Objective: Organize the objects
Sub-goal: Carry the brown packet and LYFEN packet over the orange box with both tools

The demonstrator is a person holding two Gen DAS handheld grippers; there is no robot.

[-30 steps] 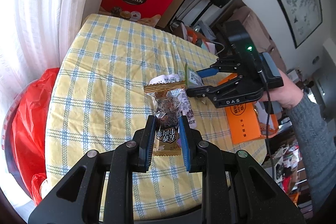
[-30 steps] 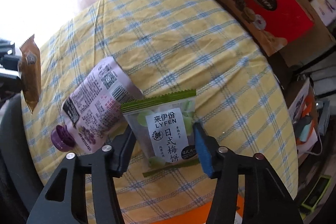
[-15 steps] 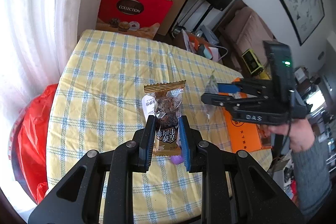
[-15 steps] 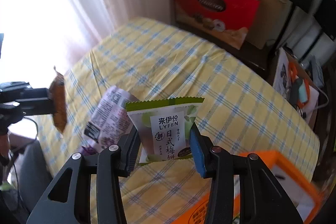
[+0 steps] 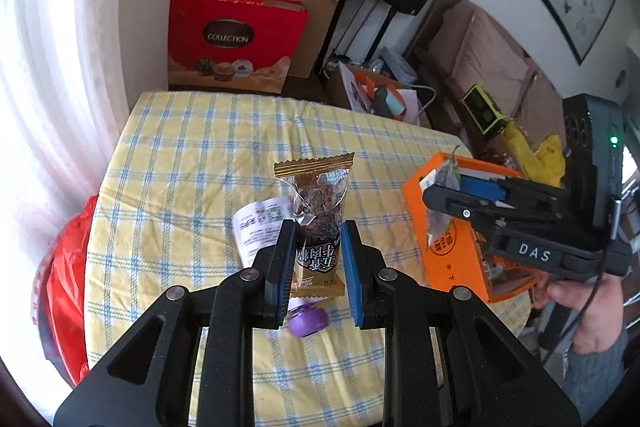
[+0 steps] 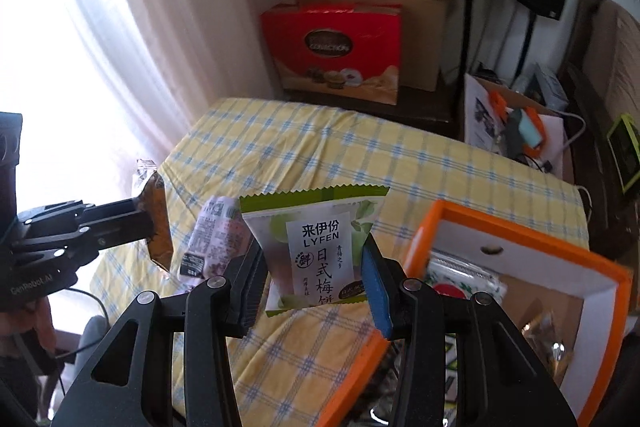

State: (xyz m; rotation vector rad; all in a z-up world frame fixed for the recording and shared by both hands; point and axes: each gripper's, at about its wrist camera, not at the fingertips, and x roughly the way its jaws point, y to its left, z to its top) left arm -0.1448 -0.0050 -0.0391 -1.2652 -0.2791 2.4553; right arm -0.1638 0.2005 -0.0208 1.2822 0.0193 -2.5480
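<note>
Worktop under yellow check cloth. Orange box at its right edge, open, packets inside, blurry. White pouch with purple cap lies mid-worktop. Right tongs clamp green snack packet just left of box. Left tongs clamp brown snack packet, lifted above pouch.

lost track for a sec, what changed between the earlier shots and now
Both grippers rose off the table, each carrying its packet. The right gripper swung its green packet from beside the pouch over to the orange box. The left gripper kept its grip on the brown snack. The pouch stayed lying on the checked cloth.
</note>
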